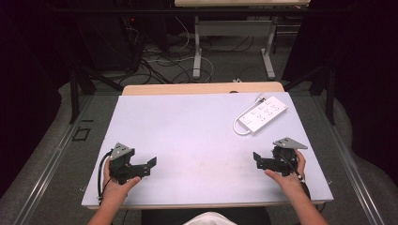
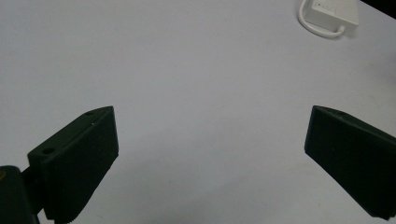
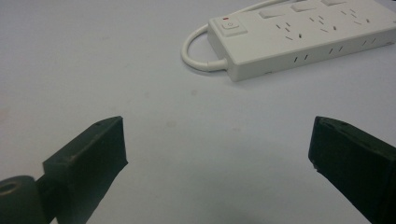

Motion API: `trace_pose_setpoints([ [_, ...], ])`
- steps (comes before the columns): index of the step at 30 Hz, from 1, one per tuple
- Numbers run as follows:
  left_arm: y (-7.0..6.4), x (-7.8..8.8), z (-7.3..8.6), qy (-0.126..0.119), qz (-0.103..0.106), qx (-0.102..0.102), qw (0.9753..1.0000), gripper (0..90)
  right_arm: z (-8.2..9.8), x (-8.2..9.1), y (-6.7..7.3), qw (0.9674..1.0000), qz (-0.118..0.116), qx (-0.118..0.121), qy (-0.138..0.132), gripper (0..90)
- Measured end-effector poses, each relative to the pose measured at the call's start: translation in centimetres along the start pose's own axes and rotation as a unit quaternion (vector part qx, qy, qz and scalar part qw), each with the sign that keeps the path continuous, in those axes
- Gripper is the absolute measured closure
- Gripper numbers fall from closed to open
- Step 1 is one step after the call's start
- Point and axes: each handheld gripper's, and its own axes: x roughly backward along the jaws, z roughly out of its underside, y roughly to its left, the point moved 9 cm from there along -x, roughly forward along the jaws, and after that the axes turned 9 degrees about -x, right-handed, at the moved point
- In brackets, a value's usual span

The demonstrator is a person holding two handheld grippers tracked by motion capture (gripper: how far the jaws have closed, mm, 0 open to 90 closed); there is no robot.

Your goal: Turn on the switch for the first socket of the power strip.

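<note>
Currently both grippers rest low on the tabletop [image 1: 187, 126], left gripper [image 1: 146, 168] and right gripper [image 1: 259, 160] fingers spread, empty. White power strip [image 1: 263, 114] lies far right; approach it squarely, from the right gripper's side.

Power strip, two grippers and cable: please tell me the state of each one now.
power strip: lying flat on the table, sockets up, nothing plugged in; whether its switch is on cannot be told.
power strip cable: curled beside the strip.
left gripper: open, holding nothing.
right gripper: open, holding nothing.
</note>
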Motion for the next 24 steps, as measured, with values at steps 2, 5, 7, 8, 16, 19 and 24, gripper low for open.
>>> trace_pose_setpoints([
  [2,0.2,-0.2,0.0,-0.002,-0.004,0.002,1.0,2.8,0.0,-0.1,-0.1,1.0,0.002,-0.002,-0.002,4.2],
  [5,0.4,-0.2,0.1,0.001,-0.008,0.006,0.9999,2.9,0.0,0.0,-0.1,1.0,-0.003,-0.007,0.001,5.4],
  [7,0.4,-0.2,0.2,0.004,-0.007,0.007,0.9999,2.9,-0.1,0.0,-0.1,1.0,-0.004,-0.005,0.0,5.8],
  [8,0.3,-0.2,0.2,0.007,-0.01,0.004,0.9999,3.0,-0.1,0.0,0.0,0.9999,-0.005,-0.009,0.003,6.6],
  [16,-0.2,-0.2,0.1,0.004,-0.008,-0.006,0.9999,3.8,-1.1,-0.4,0.3,0.9999,-0.005,-0.007,0.009,10.9],
  [19,-0.3,-0.2,0.0,-0.002,-0.01,-0.004,0.9999,4.3,-1.3,-0.7,0.4,0.9998,-0.002,-0.006,0.021,12.4],
  [24,-0.2,-0.3,0.1,0.008,-0.013,-0.007,0.9999,4.9,-1.5,-1.3,1.0,0.9989,-0.012,-0.009,0.044,14.7],
])
